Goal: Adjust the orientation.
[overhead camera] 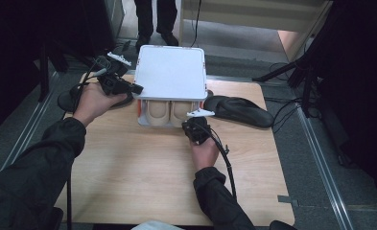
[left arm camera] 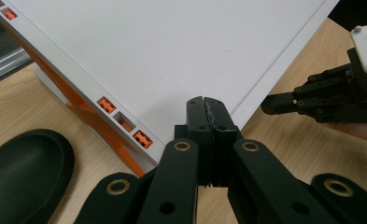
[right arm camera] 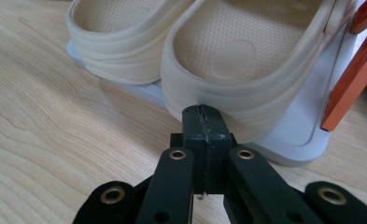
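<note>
Seen from the high view: a pale wooden table (overhead camera: 143,163), and at its twelve o'clock edge a white, two-tier plastic shoe rack with orange side struts (overhead camera: 170,72). On the rack's lower shelf, under the flat white top, a pair of cream rubber clogs (overhead camera: 169,112), heels pointing to six o'clock, side by side and touching.

Left gripper (overhead camera: 137,89) at about ten o'clock from the table's middle, held in the left hand (overhead camera: 92,103), tips at the rack's left edge near its front corner. In the left gripper view, black jaws pressed flat together with nothing between them (left arm camera: 208,108), tips over the white top panel close to its corner; whether touching the panel, cannot tell. Orange latch slots along the rack's side rail at nine o'clock of that view.

Right gripper (overhead camera: 192,123) just at six o'clock of the rack's front, held in the right hand (overhead camera: 205,152), black cable trailing back along the sleeve. In the right gripper view, jaws likewise closed on nothing (right arm camera: 203,115), tips right at the heel of the nearer cream clog (right arm camera: 246,70); touching or just short of it, cannot tell.

One black rubber slipper (overhead camera: 239,110) lying on the table at three o'clock of the rack, another black slipper (left arm camera: 24,175) at nine o'clock of it, behind the left hand.
</note>
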{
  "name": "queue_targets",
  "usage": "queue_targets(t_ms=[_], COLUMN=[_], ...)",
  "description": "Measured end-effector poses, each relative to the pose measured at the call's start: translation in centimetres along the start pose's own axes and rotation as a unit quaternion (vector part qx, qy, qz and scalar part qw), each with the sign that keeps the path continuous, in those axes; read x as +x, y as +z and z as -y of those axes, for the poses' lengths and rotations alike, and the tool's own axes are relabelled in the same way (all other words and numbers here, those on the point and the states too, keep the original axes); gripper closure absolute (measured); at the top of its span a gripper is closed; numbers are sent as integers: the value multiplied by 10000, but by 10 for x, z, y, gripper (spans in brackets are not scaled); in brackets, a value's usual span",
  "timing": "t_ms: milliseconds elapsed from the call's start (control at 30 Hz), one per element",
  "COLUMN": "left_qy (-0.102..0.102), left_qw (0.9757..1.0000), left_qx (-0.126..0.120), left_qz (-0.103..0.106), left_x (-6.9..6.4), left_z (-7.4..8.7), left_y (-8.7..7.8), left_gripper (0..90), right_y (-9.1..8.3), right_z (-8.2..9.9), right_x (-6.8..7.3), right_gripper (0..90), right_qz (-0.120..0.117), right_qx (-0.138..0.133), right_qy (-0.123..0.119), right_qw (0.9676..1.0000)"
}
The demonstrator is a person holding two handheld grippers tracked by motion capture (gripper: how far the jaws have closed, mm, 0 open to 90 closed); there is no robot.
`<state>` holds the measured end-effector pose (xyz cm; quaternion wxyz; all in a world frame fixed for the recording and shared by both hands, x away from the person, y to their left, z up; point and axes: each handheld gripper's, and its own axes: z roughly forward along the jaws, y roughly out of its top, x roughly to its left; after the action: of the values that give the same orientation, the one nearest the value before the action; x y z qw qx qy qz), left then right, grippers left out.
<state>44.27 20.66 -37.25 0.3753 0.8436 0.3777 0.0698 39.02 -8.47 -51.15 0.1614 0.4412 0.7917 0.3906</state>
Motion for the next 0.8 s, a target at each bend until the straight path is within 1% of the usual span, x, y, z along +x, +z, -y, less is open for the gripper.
queue_targets(t_ms=[167, 233, 300, 367, 433, 567, 600, 667, 733, 800], left_qy=[-32, -48, -37, -45, -70, -104, -165, -220, -216, -261], left_qw=[10000, 10000, 10000, 10000, 10000, 9999, 9999, 9997, 9998, 9996], left_qx=[8, 2, 17, 15, 2, -19, -6, -13, -1, -13], left_qz=[5, 8, -3, -6, -7, -3, 53, 60, 45, 50], left_x=[0, 0, 0, 0, 0, 0, 1, 1, 0, -1], left_z=[0, 0, 0, 0, 0, 0, 0, -1, -1, -1], left_y=[0, 0, 0, 0, 0, 1, 0, 1, 0, -2], left_gripper=[900, 900, 900, 900, 900, 900, 900, 900, 885, 811], right_y=[3, 3, 2, 3, 3, 3, 2, -2, -10, -20], right_z=[-1, -1, 0, 0, 0, 1, 2, 4, 9, 13], right_x=[-3, -3, -4, -7, -8, -8, -8, -7, -4, -2], right_gripper=[900, 900, 900, 900, 900, 900, 900, 900, 895, 821], right_qz=[-77, -97, -100, -182, -200, -154, -171, -266, -307, -401], right_qx=[-48, -46, -15, -31, -47, -79, -69, -59, 1, -14], right_qy=[42, 99, 78, 61, 87, 102, 142, 119, -33, -73], right_qw=[9999, 9999, 9999, 9998, 9998, 9998, 9997, 9996, 9995, 9992])
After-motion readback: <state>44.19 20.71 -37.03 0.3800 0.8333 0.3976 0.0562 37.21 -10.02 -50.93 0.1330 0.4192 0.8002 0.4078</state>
